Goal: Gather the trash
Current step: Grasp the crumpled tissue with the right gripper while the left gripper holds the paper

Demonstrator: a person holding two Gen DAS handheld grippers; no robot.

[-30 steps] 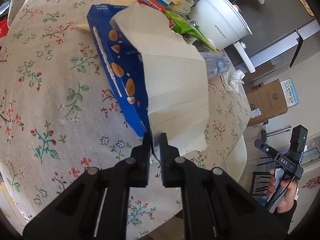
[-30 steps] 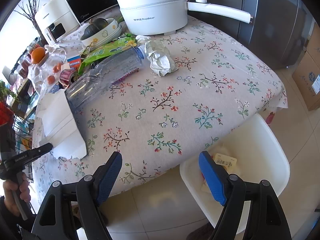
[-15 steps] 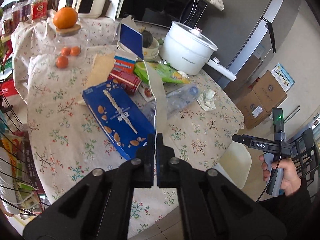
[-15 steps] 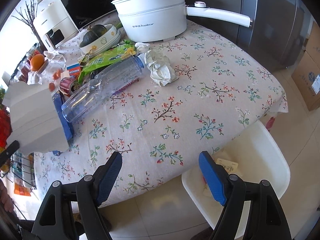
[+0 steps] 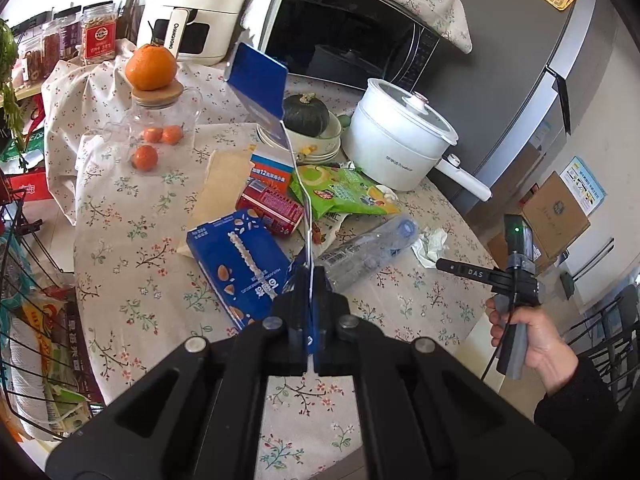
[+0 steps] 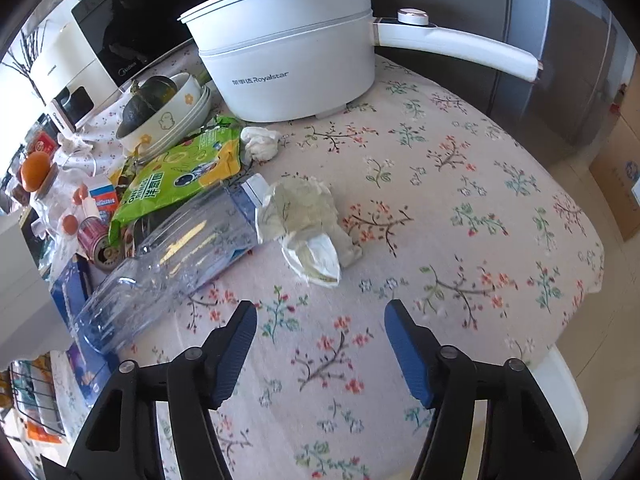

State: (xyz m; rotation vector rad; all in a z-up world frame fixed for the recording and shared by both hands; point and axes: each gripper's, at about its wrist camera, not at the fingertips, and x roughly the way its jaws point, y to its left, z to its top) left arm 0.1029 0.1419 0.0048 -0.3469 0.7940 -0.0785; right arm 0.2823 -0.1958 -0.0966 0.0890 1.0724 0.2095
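Left gripper [image 5: 308,280] pinching flattened blue carton [image 5: 260,80] edge-on, right gripper [image 6: 320,336] closing (nothing between), hovering over bare tablecloth [image 6: 460,208] near crumpled tissue [image 6: 308,220].

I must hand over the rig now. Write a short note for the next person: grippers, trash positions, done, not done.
Left gripper: shut on a flattened blue carton, held up above the table.
Right gripper: nothing between its fingers, jaws closing, pointed at the crumpled tissue.
On the table: empty plastic bottle, green snack bag, red can, blue box, second tissue wad.
Done: carton lifted. Left: bin it, then collect the rest.
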